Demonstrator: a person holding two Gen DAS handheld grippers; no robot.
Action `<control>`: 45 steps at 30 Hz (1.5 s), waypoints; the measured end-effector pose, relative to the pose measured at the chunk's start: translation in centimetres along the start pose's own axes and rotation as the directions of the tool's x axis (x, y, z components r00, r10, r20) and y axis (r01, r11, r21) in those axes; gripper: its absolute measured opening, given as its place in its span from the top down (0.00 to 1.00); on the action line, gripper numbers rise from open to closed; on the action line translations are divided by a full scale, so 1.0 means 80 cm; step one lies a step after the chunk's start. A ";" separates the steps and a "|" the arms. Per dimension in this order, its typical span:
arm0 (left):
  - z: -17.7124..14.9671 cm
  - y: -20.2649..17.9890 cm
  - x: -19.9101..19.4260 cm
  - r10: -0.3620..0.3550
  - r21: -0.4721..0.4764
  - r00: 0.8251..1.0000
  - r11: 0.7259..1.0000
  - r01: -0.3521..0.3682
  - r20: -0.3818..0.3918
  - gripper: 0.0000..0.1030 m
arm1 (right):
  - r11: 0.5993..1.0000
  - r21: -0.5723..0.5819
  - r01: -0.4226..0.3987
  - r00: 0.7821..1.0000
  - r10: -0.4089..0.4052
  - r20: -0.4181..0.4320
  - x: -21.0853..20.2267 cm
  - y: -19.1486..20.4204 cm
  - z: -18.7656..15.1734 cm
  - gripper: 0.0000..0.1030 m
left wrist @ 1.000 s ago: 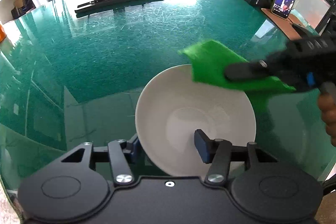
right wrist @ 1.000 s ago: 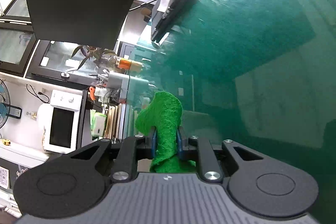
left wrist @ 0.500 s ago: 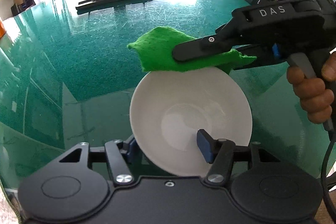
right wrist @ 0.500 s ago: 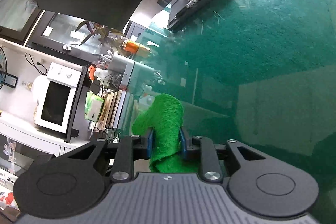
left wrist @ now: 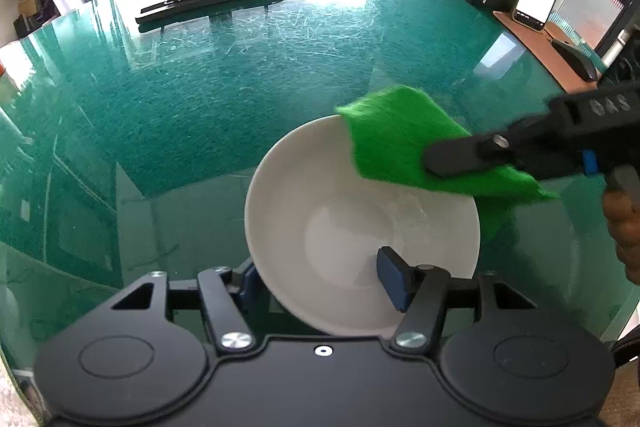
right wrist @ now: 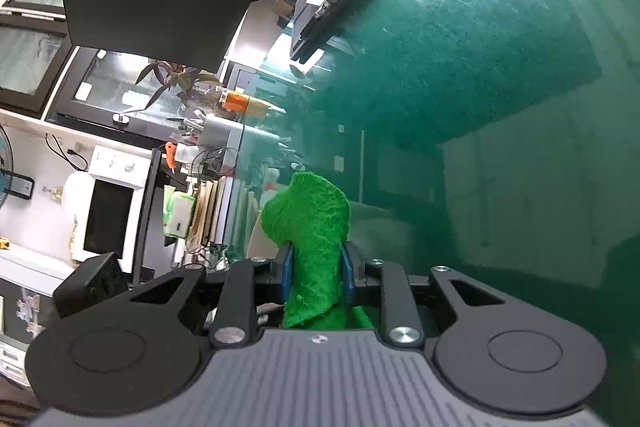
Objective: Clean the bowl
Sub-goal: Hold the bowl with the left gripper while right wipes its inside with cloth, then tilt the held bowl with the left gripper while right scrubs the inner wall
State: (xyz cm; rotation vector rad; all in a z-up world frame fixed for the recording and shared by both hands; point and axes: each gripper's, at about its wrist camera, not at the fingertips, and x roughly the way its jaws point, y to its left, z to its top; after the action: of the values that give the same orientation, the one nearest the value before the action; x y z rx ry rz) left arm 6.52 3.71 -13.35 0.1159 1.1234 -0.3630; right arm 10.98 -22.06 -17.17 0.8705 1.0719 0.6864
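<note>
Cloth [left wrist: 404, 143] swung back right over bowl [left wrist: 360, 223] far rim; right tool [right wrist: 316, 277] clamps it, left tool [left wrist: 322, 281] prob. grips near rim.

Plain white bowl [left wrist: 362, 223] between the left gripper's [left wrist: 320, 281] blue pads; bright green cloth [left wrist: 404, 143] beyond; scratched, glossy teal-green table [left wrist: 240, 75] beneath.

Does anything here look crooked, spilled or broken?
Nothing is spilled or broken. The white bowl sits tilted, its rim between the left gripper fingers, one pad inside it. The right gripper pinches a green cloth over the far rim. The green tabletop is heavily scratched.
</note>
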 end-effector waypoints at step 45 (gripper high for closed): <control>0.013 0.010 0.004 -0.034 0.019 0.999 0.999 0.034 -0.015 0.56 | 0.936 -0.348 0.058 0.987 -0.106 -0.121 0.037 0.048 0.060 0.82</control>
State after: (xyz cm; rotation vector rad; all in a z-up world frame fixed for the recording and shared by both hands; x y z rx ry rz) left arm 7.83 4.12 -13.27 0.1163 1.1372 -0.4041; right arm 16.24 -19.02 -14.14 0.4787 1.0640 0.8430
